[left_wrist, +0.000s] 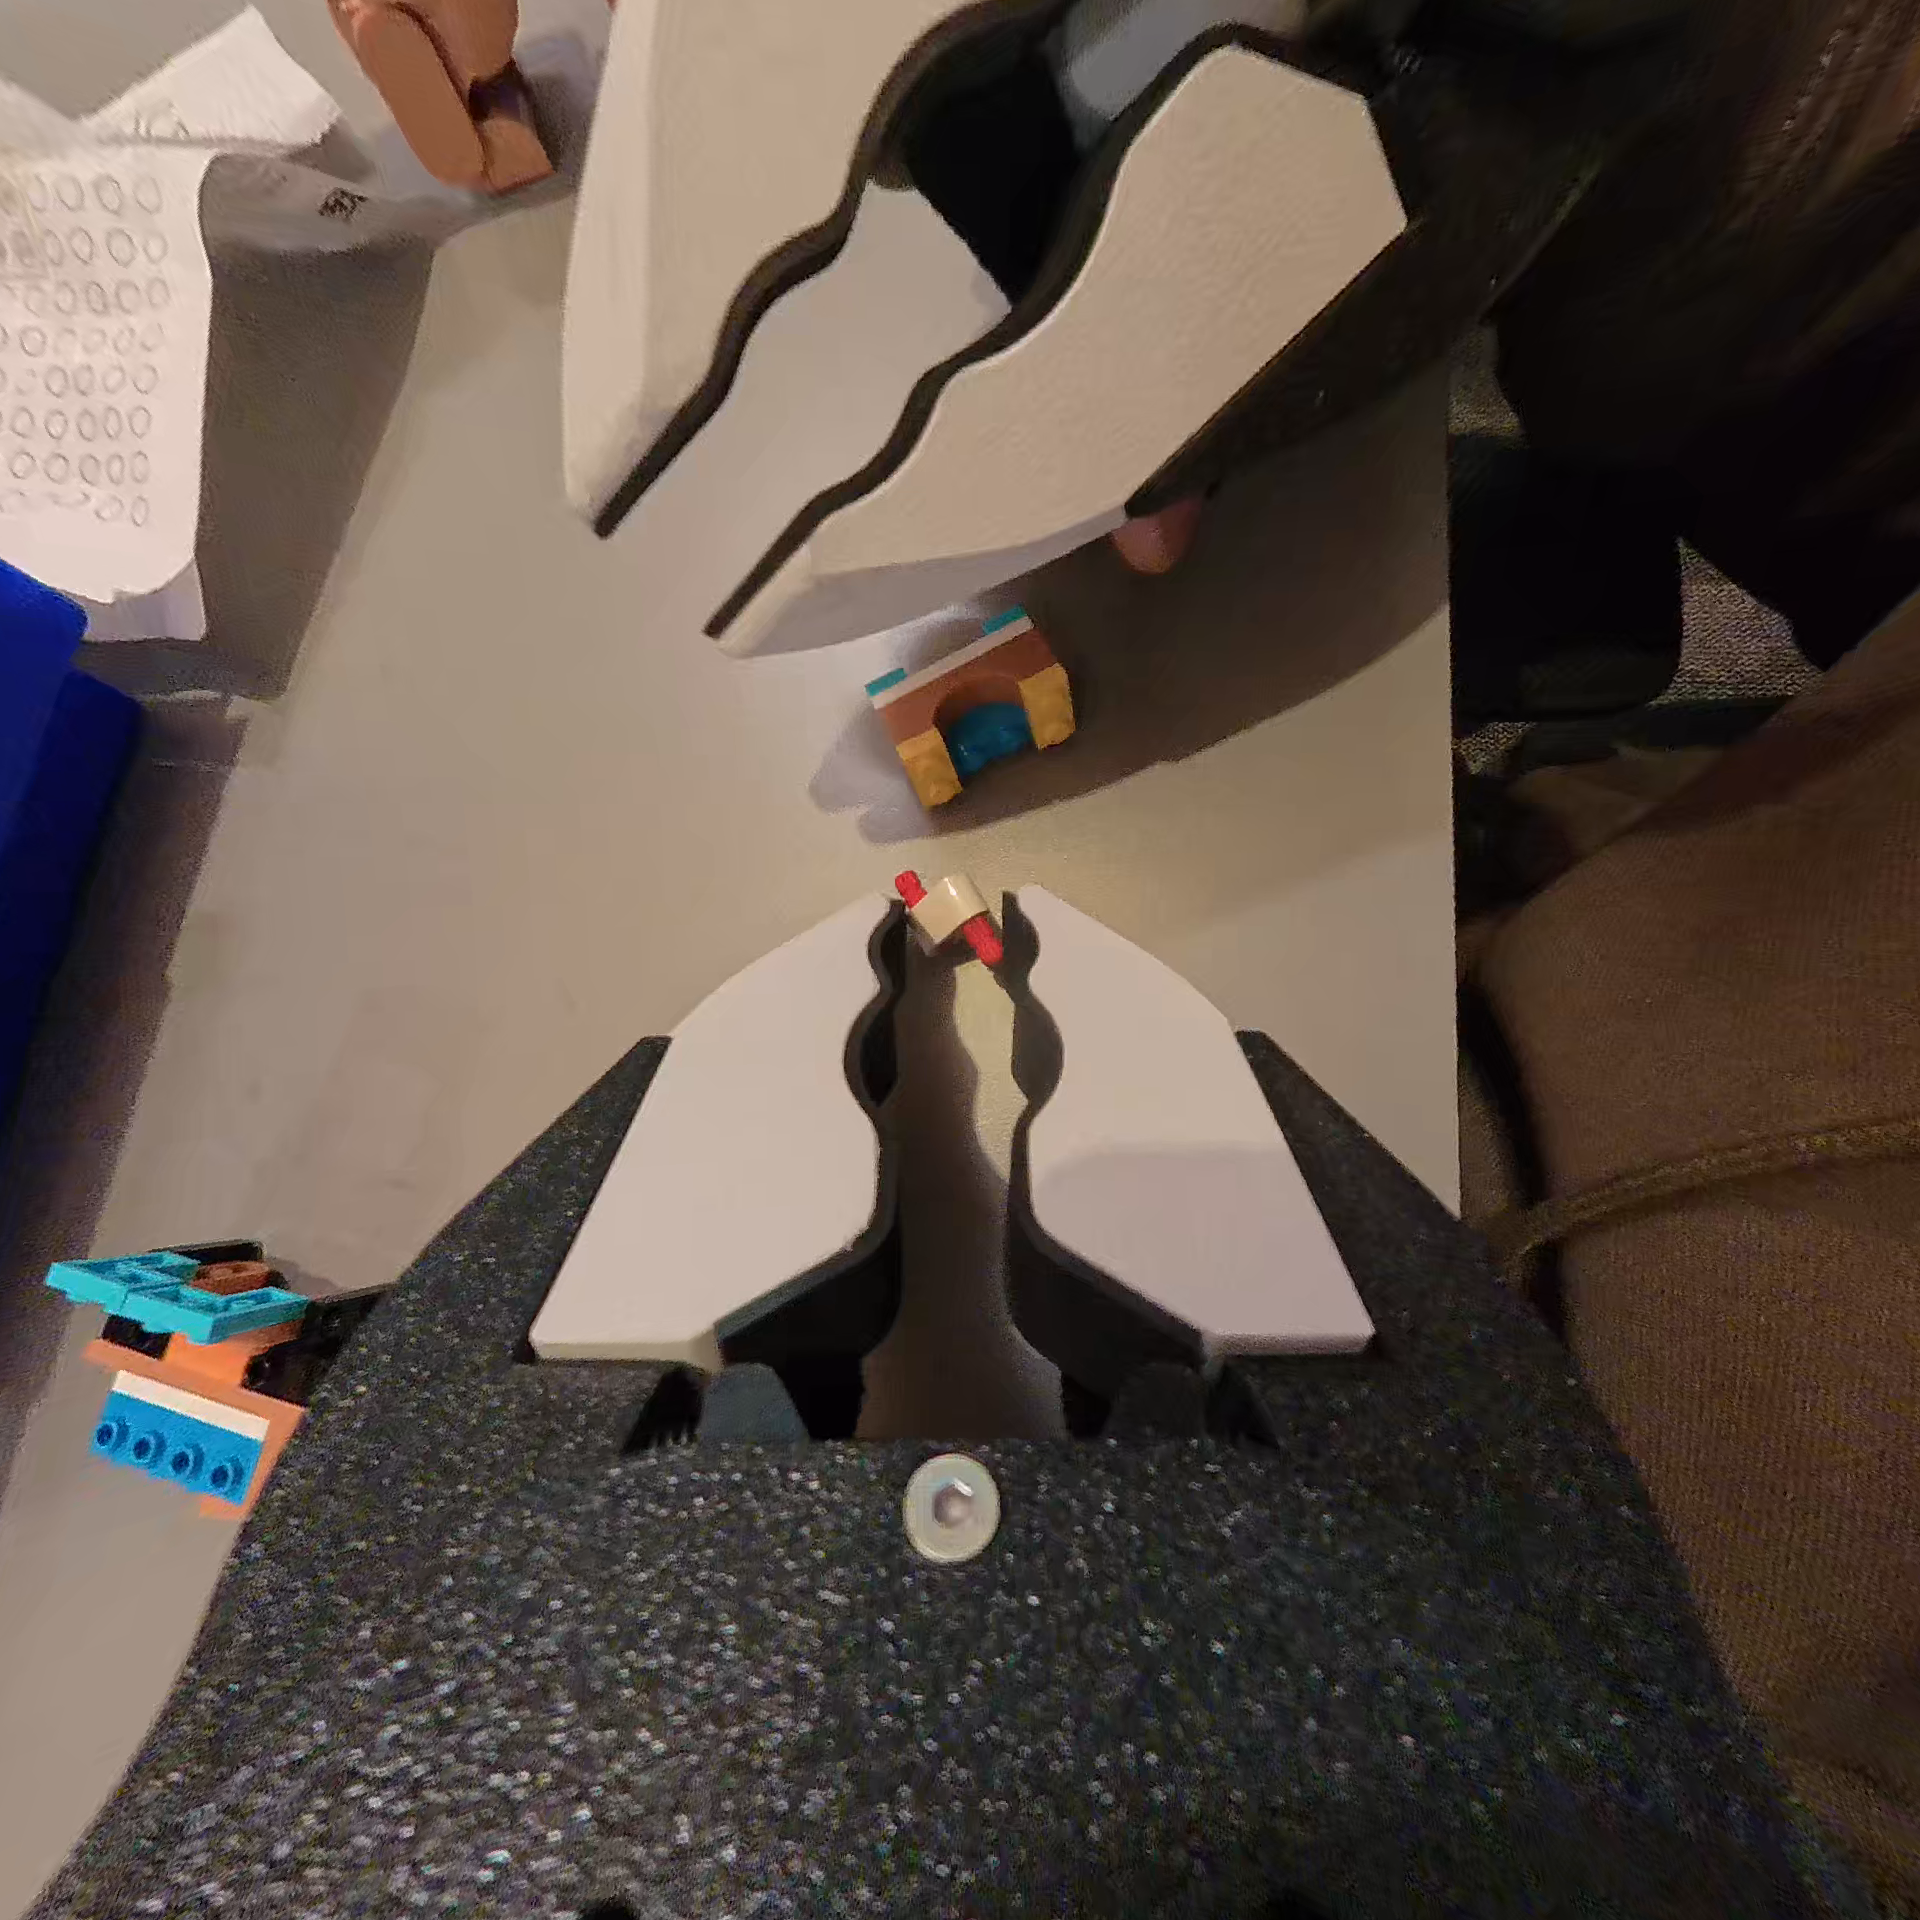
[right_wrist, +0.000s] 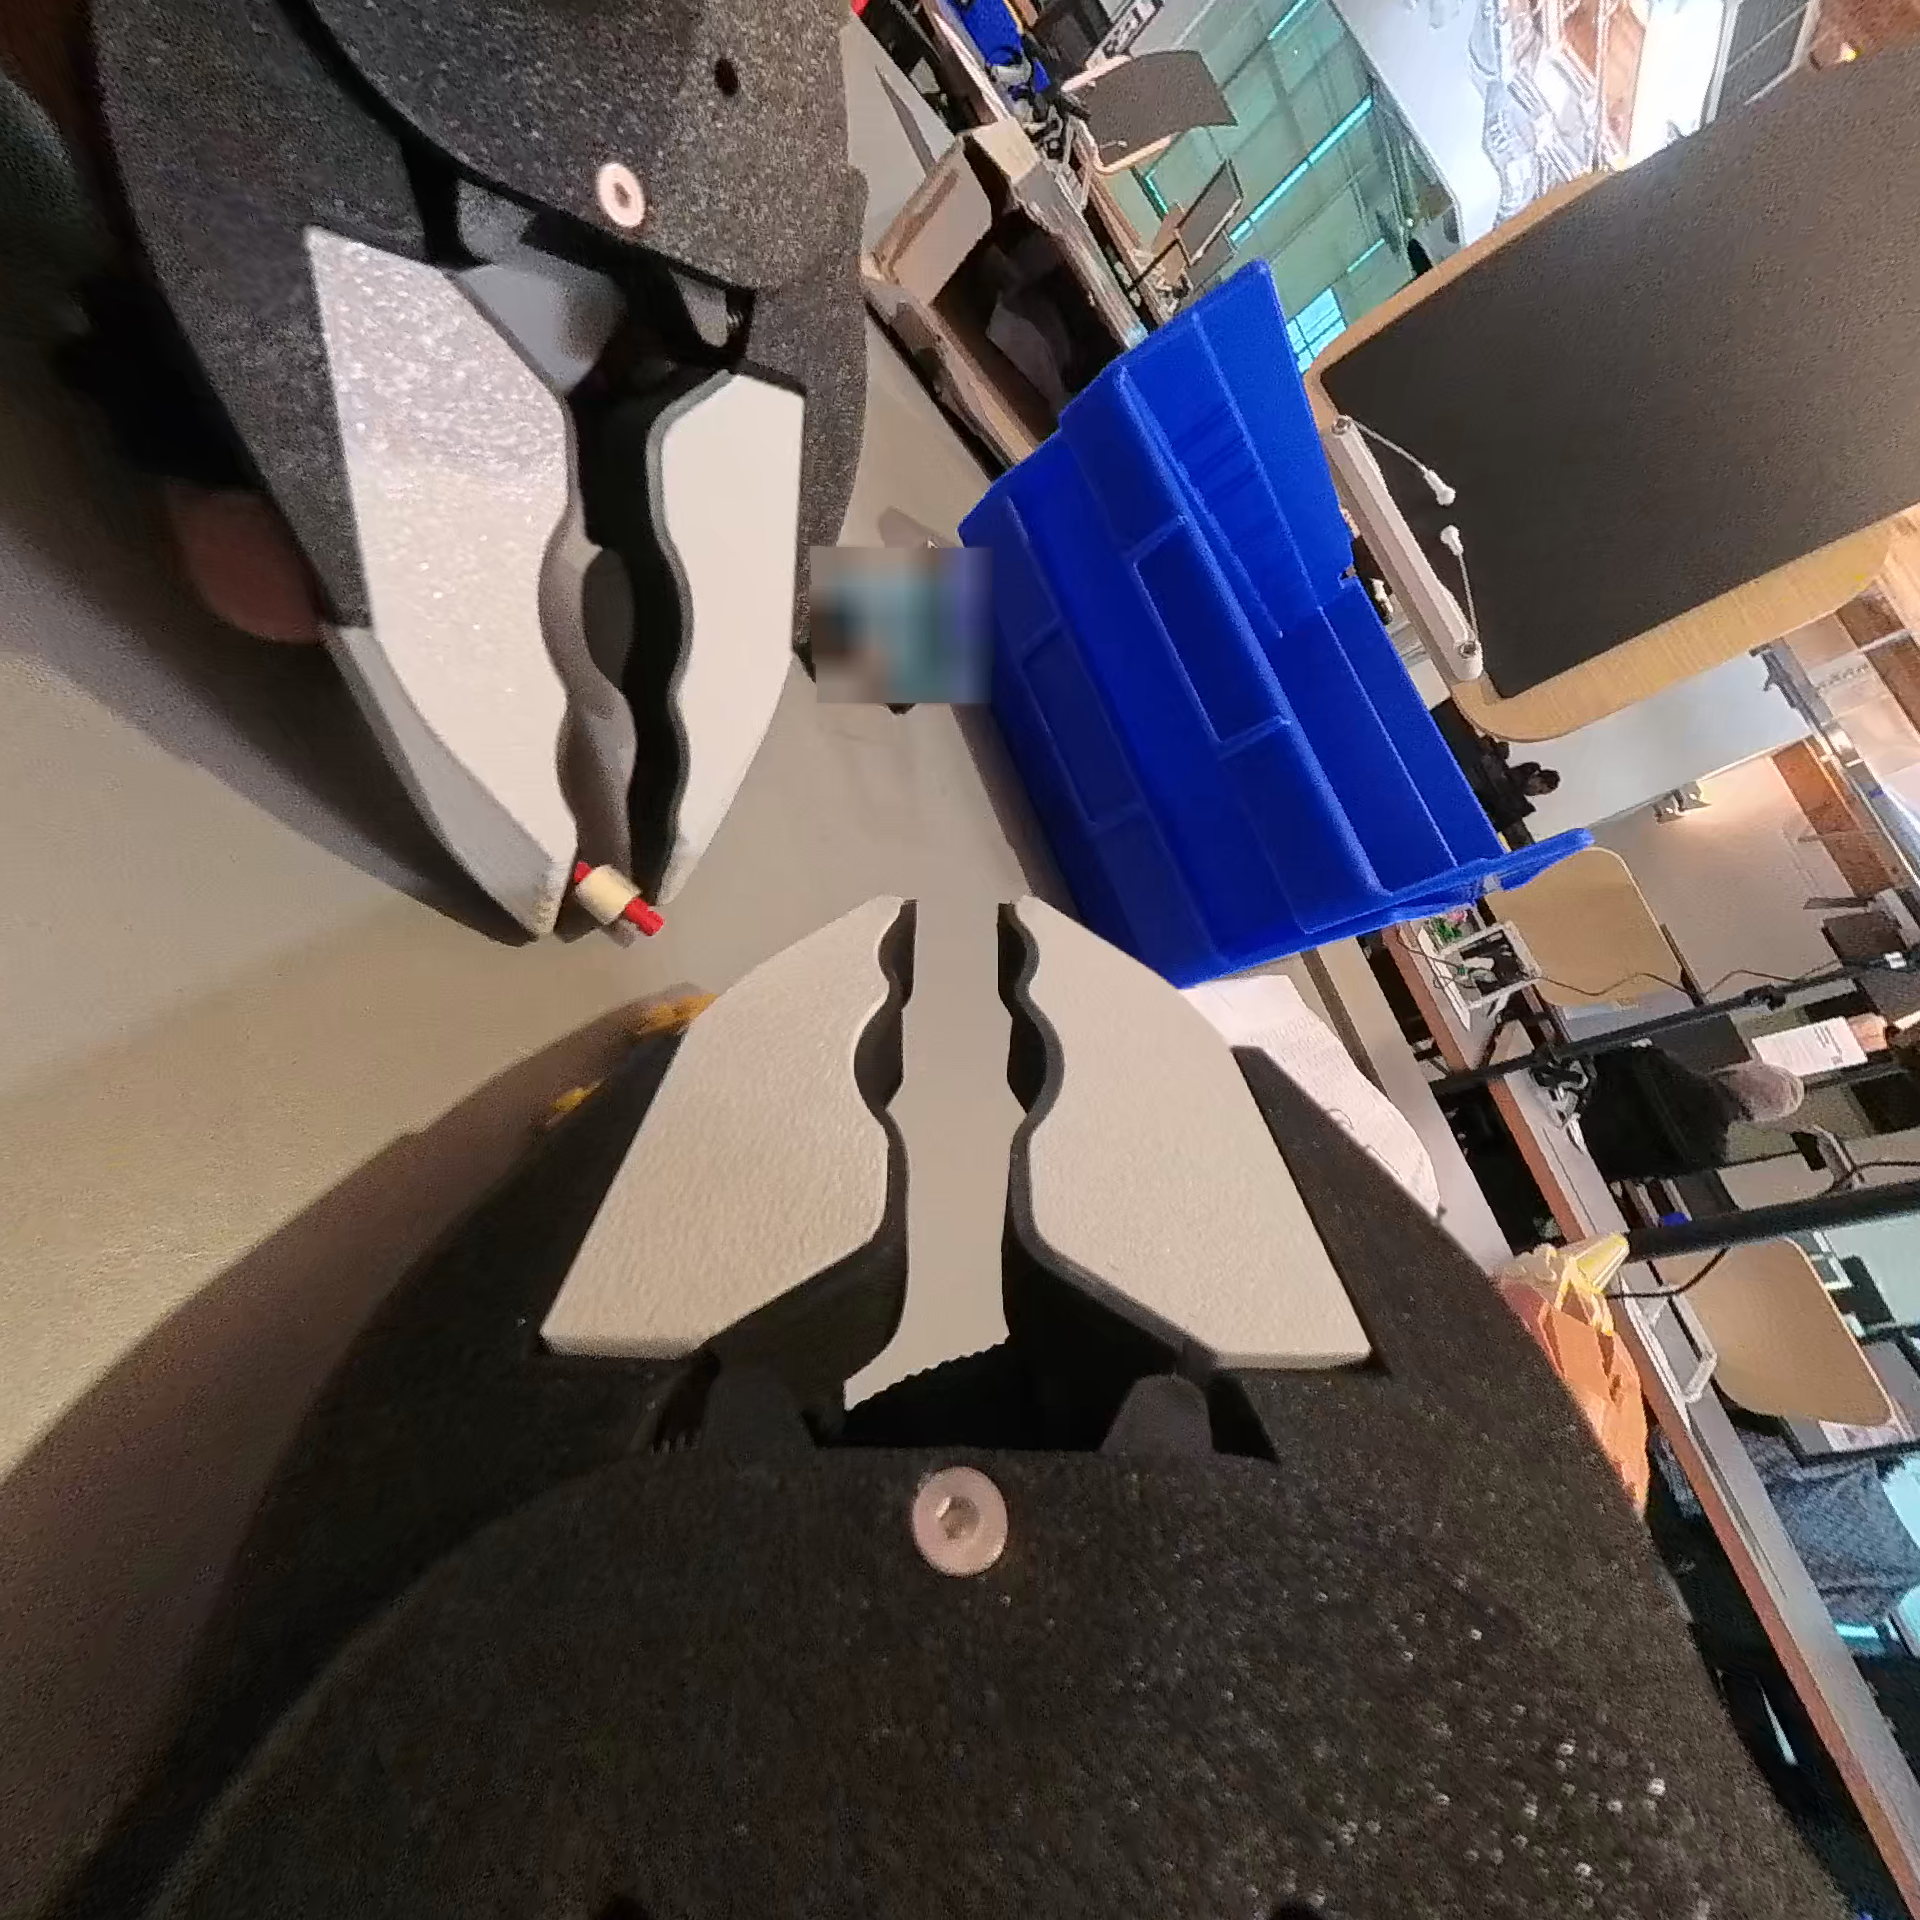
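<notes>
Left wrist view: your left hand-held gripper (left_wrist: 951, 914) pinches a tiny cream cylindrical brick on a red plastic pin (left_wrist: 948, 916) at the very fingertips, pin slanted, red ends poking out either side. The fingers are drawn close around it. Held just above the pale grey counter (left_wrist: 468, 831).

Ahead of it, on the counter: a small brick assembly, brown arch over a blue round piece with yellow blocks either side and a teal-and-white strip on top (left_wrist: 975, 707). It lies near the pinned piece, not touching.

Your right hand-held gripper (left_wrist: 665, 566) comes in from the top, tips hanging over the arch assembly, fingers apart with nothing between them.

Lower left, beside the gripper body: a second brick build, teal plates over orange, black and a blue studded plate (left_wrist: 182, 1361), resting on the counter. Upper left: white sheets printed with rows of circles (left_wrist: 83, 343); a blue plastic bin (left_wrist: 42, 831) at the left edge.

Right wrist view: your right gripper (right_wrist: 956, 909) has a clear gap between its fingers, bare counter (right_wrist: 260, 987) showing through. The left gripper (right_wrist: 603, 904) appears upper left, clamped on the cream-and-red piece (right_wrist: 615, 899). The blue bin (right_wrist: 1226, 675) stands beyond, well apart.
</notes>
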